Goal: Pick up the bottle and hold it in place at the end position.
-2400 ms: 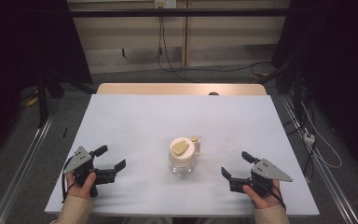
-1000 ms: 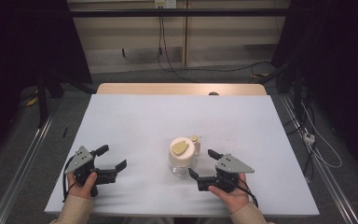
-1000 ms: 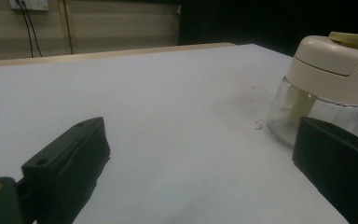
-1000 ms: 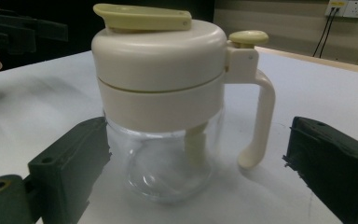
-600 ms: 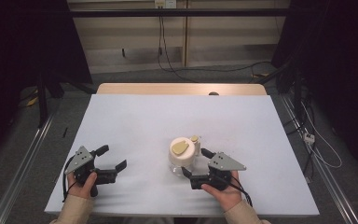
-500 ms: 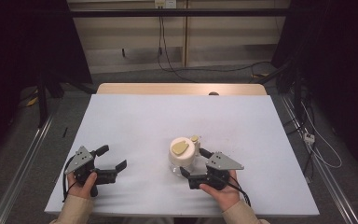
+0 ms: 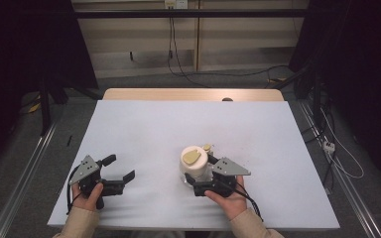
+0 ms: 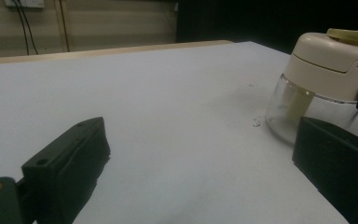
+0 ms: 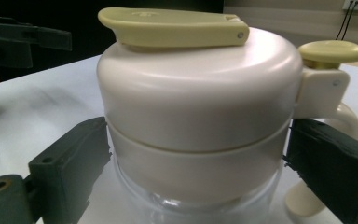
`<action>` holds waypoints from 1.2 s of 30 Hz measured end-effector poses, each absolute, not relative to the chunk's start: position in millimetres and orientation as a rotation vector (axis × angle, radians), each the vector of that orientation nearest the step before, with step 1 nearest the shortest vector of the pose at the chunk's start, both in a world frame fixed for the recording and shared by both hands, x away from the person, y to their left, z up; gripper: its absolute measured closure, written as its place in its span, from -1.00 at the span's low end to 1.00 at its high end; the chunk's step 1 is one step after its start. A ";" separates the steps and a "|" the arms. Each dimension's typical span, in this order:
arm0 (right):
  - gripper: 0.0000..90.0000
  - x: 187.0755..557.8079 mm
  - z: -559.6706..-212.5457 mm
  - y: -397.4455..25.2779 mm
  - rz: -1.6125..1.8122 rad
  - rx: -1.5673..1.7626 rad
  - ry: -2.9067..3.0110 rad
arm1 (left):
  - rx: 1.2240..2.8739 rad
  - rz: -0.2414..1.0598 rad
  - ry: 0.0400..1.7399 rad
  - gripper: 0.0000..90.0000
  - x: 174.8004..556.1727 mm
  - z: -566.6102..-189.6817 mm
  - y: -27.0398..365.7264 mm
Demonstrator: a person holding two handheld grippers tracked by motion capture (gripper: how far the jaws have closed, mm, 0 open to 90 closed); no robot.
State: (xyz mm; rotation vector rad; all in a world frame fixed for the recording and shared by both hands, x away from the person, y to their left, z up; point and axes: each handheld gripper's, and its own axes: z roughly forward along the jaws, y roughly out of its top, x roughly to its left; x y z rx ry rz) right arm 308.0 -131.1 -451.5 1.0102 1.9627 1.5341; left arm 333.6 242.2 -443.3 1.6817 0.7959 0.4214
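A small jar [image 7: 193,161] with a clear glass base, a cream lid and a yellow-green tab on top stands on the white table [image 7: 178,124], near the front middle. My right gripper [image 7: 199,171] is open, its jaws flanking the jar close on both sides at the lid's lower band [image 9: 196,154]. The right gripper view shows the jar [image 9: 196,107] very near, with a cream handle and a yellow knob [image 9: 331,51] at its right. My left gripper [image 7: 121,167] rests open at the front left, with nothing between its jaws. The left gripper view has the jar [image 8: 321,70] off to its right.
The table's far edge is a wooden strip [image 7: 193,94] with a small dark thing [image 7: 226,99] on it. Cables lie on the floor behind and to the right. Metal rails [image 7: 25,173] run along both sides. Bare white tabletop spreads behind the jar.
My right gripper has slid left from the front right until its open jaws stand around the jar. The left gripper and the jar have stayed put.
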 end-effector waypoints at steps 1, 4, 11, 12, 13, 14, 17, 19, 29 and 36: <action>-0.88 309.1 -451.6 -129.8 1.535 1.011 1.964 | 1.682 0.421 0.796 -0.93 333.6 -443.3 242.2; -0.89 311.9 -452.4 -125.8 1.525 1.027 1.957 | 1.681 0.419 0.796 -0.93 333.7 -443.4 242.3; -0.93 317.7 -455.7 -117.3 1.505 1.050 1.949 | 1.681 0.417 0.800 -0.93 333.9 -443.4 242.6; -0.94 318.6 -456.2 -116.1 1.502 1.050 1.951 | 1.681 0.417 0.800 -0.93 333.9 -443.4 242.7; -0.94 319.5 -456.4 -115.1 1.495 1.045 1.951 | 1.681 0.417 0.800 -0.93 333.9 -443.4 242.7; -0.94 320.4 -456.5 -114.0 1.491 1.043 1.953 | 1.679 0.412 0.797 -0.93 334.1 -443.7 242.5; -0.94 323.1 -457.4 -111.4 1.492 1.048 1.952 | 1.683 0.407 0.798 -0.93 334.1 -443.9 242.4; -0.93 324.6 -458.1 -110.3 1.495 1.046 1.949 | 1.680 0.405 0.797 -0.93 334.4 -444.3 242.4; -0.87 326.4 -457.6 -108.8 1.513 1.067 1.926 | 1.693 0.400 0.790 -0.93 334.4 -444.5 241.2; -0.86 327.8 -457.7 -109.2 1.537 1.078 1.905 | 1.682 0.401 0.793 -0.93 334.5 -444.2 242.1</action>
